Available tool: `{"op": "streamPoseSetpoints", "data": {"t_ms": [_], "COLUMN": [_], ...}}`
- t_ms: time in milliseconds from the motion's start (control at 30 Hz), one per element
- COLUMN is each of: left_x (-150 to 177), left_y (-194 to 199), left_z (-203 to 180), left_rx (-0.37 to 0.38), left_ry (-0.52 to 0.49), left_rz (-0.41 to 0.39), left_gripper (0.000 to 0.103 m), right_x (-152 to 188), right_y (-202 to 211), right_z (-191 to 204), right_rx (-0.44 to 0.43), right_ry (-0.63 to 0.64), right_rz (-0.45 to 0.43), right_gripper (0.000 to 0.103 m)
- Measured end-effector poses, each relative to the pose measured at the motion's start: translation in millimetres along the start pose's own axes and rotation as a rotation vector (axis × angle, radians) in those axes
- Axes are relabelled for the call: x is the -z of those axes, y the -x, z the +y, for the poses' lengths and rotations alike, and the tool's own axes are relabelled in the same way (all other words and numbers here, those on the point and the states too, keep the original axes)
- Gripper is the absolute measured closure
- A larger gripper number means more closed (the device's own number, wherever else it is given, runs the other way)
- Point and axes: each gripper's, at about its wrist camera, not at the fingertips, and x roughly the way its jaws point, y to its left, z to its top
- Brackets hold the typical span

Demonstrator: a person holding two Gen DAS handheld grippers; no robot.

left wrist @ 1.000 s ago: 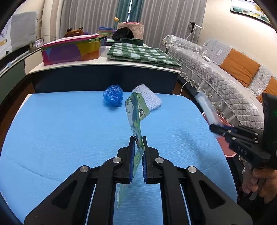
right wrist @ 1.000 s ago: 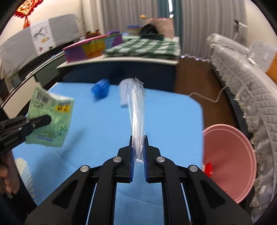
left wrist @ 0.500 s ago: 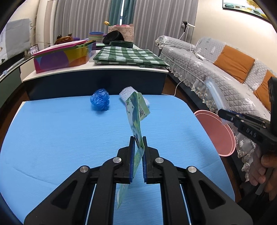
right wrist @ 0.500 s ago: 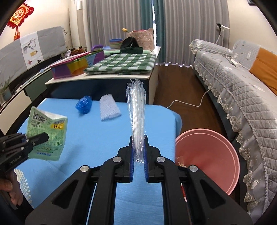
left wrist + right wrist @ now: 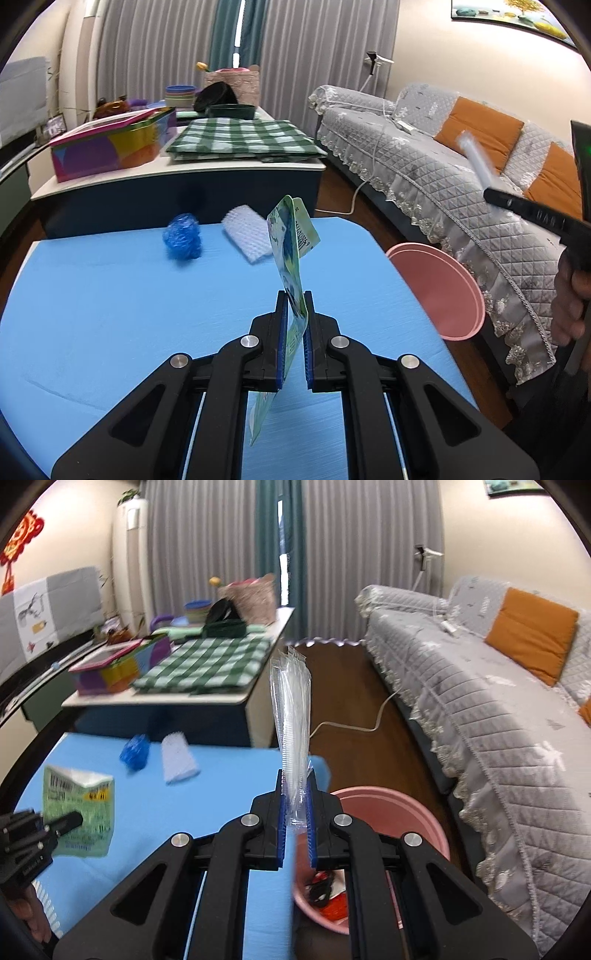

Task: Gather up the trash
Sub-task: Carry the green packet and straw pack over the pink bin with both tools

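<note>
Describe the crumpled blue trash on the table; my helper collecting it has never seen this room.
On the light blue table, look to its far edge, near the dark cabinet. The crumpled blue plastic ball lies there, left of a flat white mesh sleeve. It alone is dark blue and wadded.

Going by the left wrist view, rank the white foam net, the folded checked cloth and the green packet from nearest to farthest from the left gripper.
1. Green packet, clamped in the left gripper.
2. White foam net, on the blue table beyond.
3. Checked cloth, on the counter behind.

A home living room; quilted sofa (image 5: pixel 480 709), curtains (image 5: pixel 369 546).
</note>
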Motion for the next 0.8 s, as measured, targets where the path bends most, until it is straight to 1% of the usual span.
{"op": "streamPoseSetpoints", "data": {"t_ms": [133,267,633,800], "left_x": [-11,-23,-63,-74], "left_y": [-4,-11,-49,-70], "left_z": [-14,-33,-105,-136], "left_rx": [0.029,0.06,0.157,0.195], "left_ry": [-0.002,-0.008,-0.065,-0.083], "left_rz": [0.001,-0.001,-0.007,0.001], "left_gripper": [0.095,0.095,0.095,0.095], "right_x": [-8,-11,-8,-6], "right_y": [12,18,4,-7], "right_z": [-29,-50,-88,-102], "right_rx": [0.056,0.093,0.149,0.156], "right_ry": [-0.017,-0.044,-0.086,-0.118], "right_rz": [-0.007,-0.013,0.011,0.034], "right_gripper": [0.094,0.094,0.094,0.094]}}
